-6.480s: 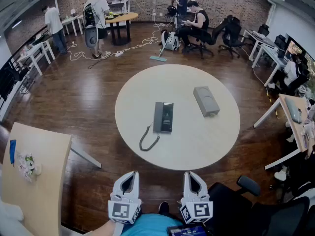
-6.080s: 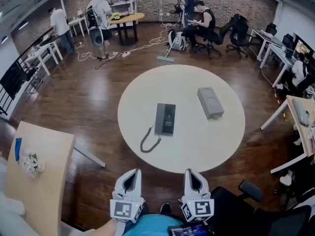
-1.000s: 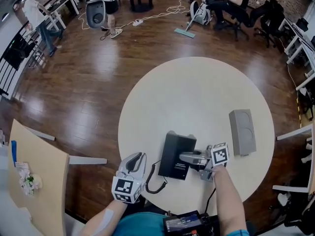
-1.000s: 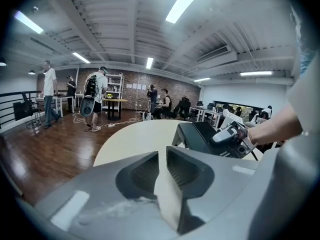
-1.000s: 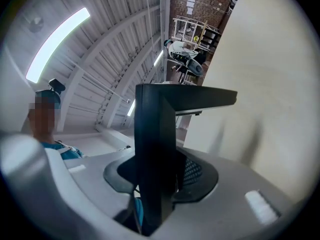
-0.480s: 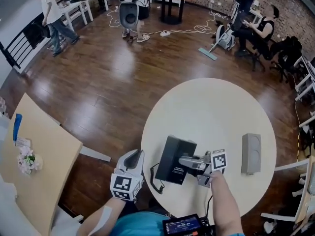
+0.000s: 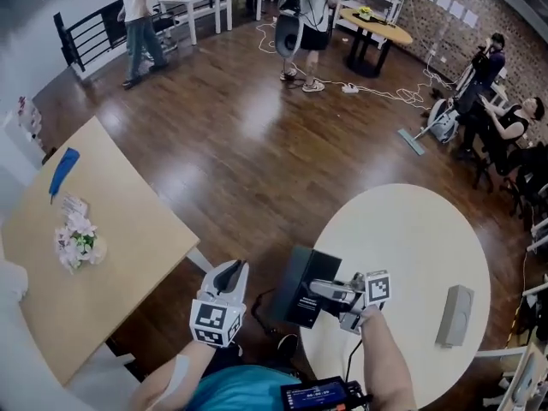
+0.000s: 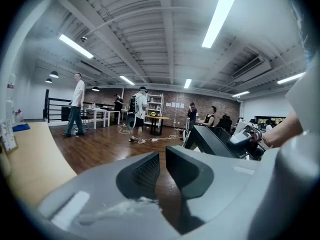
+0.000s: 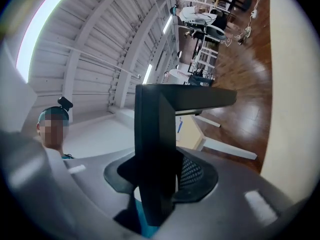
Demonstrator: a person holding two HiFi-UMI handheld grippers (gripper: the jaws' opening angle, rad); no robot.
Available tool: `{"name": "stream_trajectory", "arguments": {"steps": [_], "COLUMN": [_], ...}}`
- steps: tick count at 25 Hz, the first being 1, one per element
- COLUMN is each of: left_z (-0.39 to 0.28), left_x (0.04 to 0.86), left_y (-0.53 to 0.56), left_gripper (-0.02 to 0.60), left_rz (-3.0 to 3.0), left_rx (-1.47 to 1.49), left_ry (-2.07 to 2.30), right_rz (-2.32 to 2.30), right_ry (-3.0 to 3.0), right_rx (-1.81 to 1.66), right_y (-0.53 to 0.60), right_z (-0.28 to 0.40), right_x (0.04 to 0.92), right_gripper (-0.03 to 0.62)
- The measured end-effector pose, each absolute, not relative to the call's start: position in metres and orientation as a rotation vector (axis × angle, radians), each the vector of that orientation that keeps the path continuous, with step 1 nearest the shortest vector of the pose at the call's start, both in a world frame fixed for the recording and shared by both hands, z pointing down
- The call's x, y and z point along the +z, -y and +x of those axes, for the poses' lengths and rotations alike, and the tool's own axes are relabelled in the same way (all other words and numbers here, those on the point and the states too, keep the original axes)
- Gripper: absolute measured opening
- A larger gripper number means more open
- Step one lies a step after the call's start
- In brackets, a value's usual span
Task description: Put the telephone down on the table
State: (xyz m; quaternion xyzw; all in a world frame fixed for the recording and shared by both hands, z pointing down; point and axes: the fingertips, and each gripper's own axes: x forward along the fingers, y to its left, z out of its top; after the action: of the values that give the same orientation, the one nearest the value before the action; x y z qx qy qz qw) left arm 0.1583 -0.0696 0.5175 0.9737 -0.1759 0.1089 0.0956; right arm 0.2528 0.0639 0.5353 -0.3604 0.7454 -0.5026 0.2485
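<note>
Wood, pale: rectangular desk [image 7: 120, 255], well to the left of the left tool. It bears a flower bunch [image 7: 77, 240] and a blue item [image 7: 63, 168] whose kind cannot be made out.

Left tool [image 7: 229, 272]: jaws narrowly apart, nothing between them. It is held over the floor, just left of the telephone and not touching it.

Telephone [image 7: 295, 291]: black, slab-shaped, tilted up on edge, in the air. It is clamped in the right tool [image 7: 318, 288], whose jaws are closed on the body from its right side. Most of it hangs beyond the left rim of the round desk, over the floor, resting on nothing.

Round desk [image 7: 411, 247]: cream top, beneath and to the right of the right tool.

Grey box [image 7: 454, 315]: flat on the round desk, well right of the right tool.

Status, as judged: pick-up done and the telephone is in hand. Set-down and release are outstanding. Which desk is to receive it cannot be told from here.
</note>
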Motion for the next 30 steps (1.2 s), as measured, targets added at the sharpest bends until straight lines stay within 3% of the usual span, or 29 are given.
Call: {"name": "stream_trajectory", "arguments": {"steps": [18, 30], "left_z": [-0.087, -0.166], "left_x": [0.527, 0.547], "left_y": [0.265, 0.312], "left_gripper": [0.046, 0.043], "left_rz": [2.693, 2.512], "left_rx": [0.283, 0.314], "left_ry": [1.090, 1.351], "right_rz": [-0.581, -0.199], "right_ry": [-2.270, -2.446], "right_rx": [-1.514, -1.691], "right_y": [0.170, 0.276], "right_z": [0.080, -0.002], "right_x": [0.508, 0.523], "right_gripper": [0.149, 0.149]}}
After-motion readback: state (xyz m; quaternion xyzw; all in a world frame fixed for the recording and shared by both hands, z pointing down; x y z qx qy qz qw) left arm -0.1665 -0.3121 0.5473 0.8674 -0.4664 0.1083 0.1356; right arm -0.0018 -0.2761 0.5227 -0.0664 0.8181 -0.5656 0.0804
